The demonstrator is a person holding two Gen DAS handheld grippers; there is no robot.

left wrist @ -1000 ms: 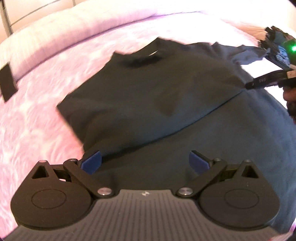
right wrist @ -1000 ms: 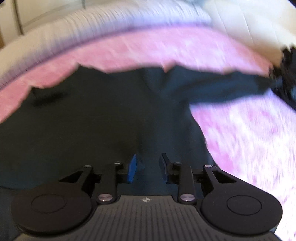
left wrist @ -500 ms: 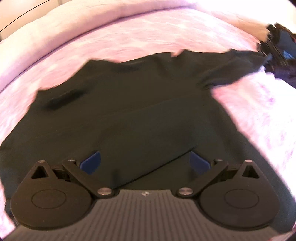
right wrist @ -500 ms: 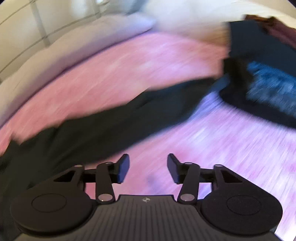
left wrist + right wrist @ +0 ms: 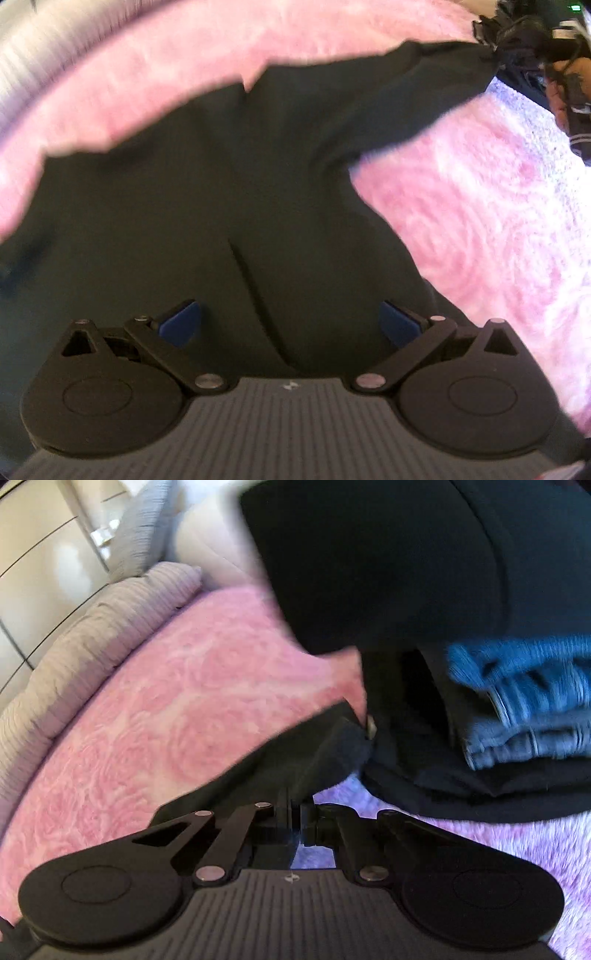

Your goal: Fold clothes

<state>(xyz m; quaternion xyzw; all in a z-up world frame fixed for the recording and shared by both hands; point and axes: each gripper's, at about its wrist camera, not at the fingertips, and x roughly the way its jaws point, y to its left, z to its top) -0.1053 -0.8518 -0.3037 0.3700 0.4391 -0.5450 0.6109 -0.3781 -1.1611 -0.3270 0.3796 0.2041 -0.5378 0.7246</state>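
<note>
The left gripper [image 5: 290, 323] hung low over the body of the dark shirt [image 5: 207, 206], its blue pads [image 5: 180, 324] spread wide with nothing between them and a crease in the cloth running up between the two fingers. The shirt lay flat on the pink blanket [image 5: 480, 221], and its sleeve [image 5: 424, 77] stretched away toward the upper right of the left wrist view. At the end of that sleeve the right gripper [image 5: 517, 40] showed small and blurred, with the person's hand [image 5: 569, 77] behind it.

In the right wrist view, the right gripper [image 5: 295, 808] had its fingers pressed together, pinching the cuff end of the sleeve [image 5: 314, 749], which rose bunched from the jaws. The gripper pointed along the blanket [image 5: 166, 701] toward a pile of dark clothes [image 5: 424, 775] just beyond the cuff, with a blue knitted garment [image 5: 517, 686] lying in that pile. A grey ribbed cushion [image 5: 92, 638] edged the blanket on the left.
</note>
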